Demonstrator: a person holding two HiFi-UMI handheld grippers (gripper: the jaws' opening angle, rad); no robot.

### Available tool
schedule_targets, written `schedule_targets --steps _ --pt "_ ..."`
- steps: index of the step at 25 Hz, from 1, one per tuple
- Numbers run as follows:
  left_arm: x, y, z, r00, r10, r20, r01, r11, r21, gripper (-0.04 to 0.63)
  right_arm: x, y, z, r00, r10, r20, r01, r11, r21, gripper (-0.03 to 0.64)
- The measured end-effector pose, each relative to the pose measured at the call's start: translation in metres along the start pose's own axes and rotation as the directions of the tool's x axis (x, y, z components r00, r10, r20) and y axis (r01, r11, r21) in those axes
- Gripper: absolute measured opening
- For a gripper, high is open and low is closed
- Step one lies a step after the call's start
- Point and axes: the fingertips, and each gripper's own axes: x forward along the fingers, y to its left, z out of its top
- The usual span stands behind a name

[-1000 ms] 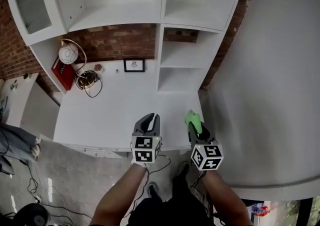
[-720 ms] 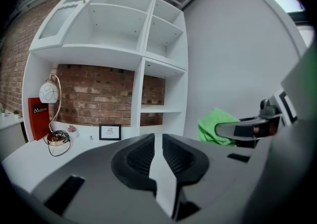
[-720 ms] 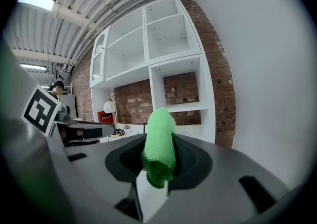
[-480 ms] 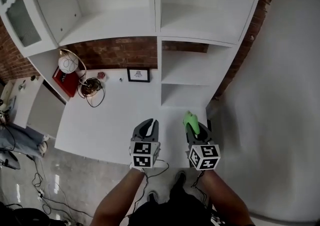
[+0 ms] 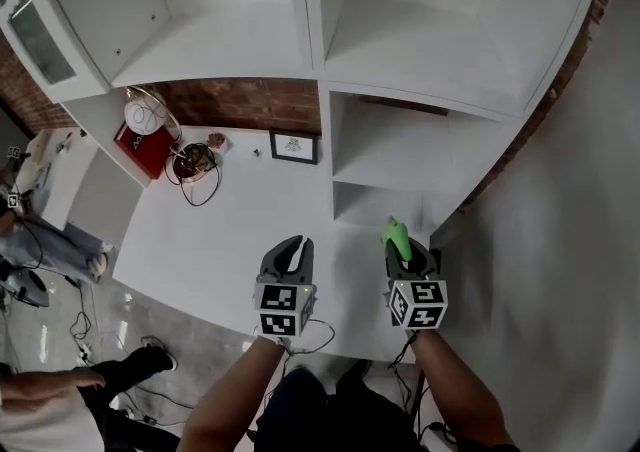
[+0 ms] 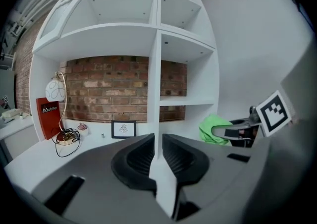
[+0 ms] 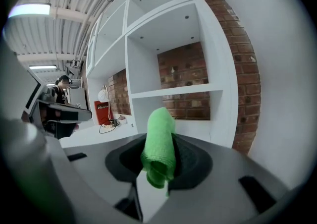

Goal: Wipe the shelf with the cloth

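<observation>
At the front edge of the white surface [image 5: 230,230], facing the shelf unit. Right tongs [image 5: 402,248] clenched on the green cloth [image 5: 394,234]. Left tongs [image 5: 290,252] pinched nearly together, nothing in them. Cloth is up in the air, short of the right-hand shelf [image 5: 385,155] and not touching it. My reading: cloth in hand, wiping not begun, all of it left. Cloth is bunched into a roll, its long axis along the tongs, free end pointing forward at the shelves.
</observation>
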Motion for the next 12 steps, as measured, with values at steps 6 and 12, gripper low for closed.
schedule_targets --steps 6,12 --pt "0.019 0.013 -0.017 0.998 -0.045 -0.040 0.045 0.999 -0.002 0.049 0.050 -0.015 -0.017 0.998 -0.033 -0.050 0.029 0.997 -0.076 0.112" --pt "0.036 0.025 -0.037 0.990 -0.109 -0.089 0.112 0.993 0.027 0.049 0.109 -0.020 -0.017 0.996 -0.061 -0.067 0.049 0.986 -0.157 0.112"
